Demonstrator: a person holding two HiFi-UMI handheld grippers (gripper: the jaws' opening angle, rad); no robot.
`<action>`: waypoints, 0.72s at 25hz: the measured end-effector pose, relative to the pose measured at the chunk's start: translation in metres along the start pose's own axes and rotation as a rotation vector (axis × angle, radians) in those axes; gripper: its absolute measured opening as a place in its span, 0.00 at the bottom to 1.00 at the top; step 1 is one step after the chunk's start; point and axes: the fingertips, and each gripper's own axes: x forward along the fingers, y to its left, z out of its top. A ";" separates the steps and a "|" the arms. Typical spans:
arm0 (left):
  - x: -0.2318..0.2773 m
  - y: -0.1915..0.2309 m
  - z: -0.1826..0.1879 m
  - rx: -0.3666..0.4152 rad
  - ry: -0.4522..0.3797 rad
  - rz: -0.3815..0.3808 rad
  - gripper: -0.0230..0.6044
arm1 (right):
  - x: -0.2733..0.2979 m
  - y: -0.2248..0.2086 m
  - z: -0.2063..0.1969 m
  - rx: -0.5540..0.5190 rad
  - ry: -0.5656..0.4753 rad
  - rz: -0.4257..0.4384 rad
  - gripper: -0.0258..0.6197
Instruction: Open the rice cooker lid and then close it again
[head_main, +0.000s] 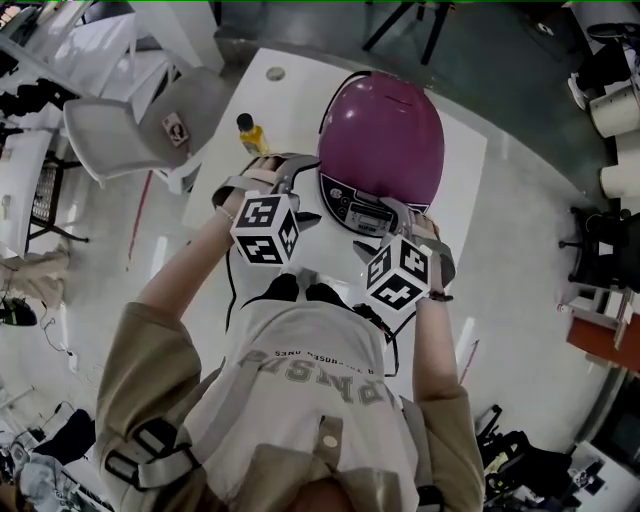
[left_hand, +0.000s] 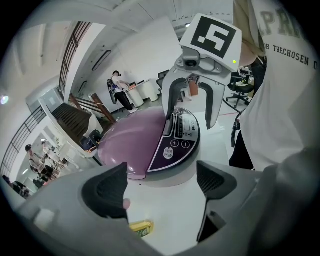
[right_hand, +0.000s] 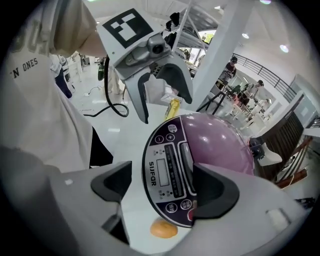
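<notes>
Purple-pink and glossy, the rice cooker (head_main: 385, 130) sits on the white desk (head_main: 290, 95) straight ahead of the person, towards the desk's far half. Its domed lid (head_main: 390, 110) is down and shut. The body is egg-shaped from above. Its long axis runs from the near side of the desk to the far side, leaning slightly to the right in the head view. The dark control panel (right_hand: 167, 175) is at the near end and faces the person, and the rounded back of the dome points away. The left gripper (left_hand: 160, 185) hangs at the cooker's front left, angled down. Its fingers (left_hand: 107, 192) stand wide apart with only bare desk between them, and the cooker lies a little beyond their tips. The right gripper (right_hand: 162, 185) is at the cooker's front right, tipped more steeply down, and its fingers (right_hand: 112, 182) are also spread wide. In the right gripper view the front edge of the control panel shows between them. The right-hand finger overlaps the panel's rim, but whether it touches cannot be told, and nothing is clamped. Each gripper shows in the other's view across the panel. A yellow bottle (head_main: 250, 133) stands on the desk just left of the cooker. A small orange round thing (right_hand: 162, 229) lies on the desk below the right gripper. A grey chair (head_main: 150, 130) stands off the desk's left side.
</notes>
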 end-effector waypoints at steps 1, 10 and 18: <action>0.002 0.000 0.001 0.005 0.000 -0.001 0.75 | 0.001 0.001 0.000 -0.008 0.009 0.007 0.61; 0.013 -0.003 0.002 0.037 0.018 -0.030 0.75 | 0.007 0.007 -0.005 -0.078 0.096 0.001 0.66; 0.022 -0.007 -0.002 0.057 0.049 -0.061 0.75 | 0.008 0.007 -0.006 -0.083 0.110 -0.024 0.66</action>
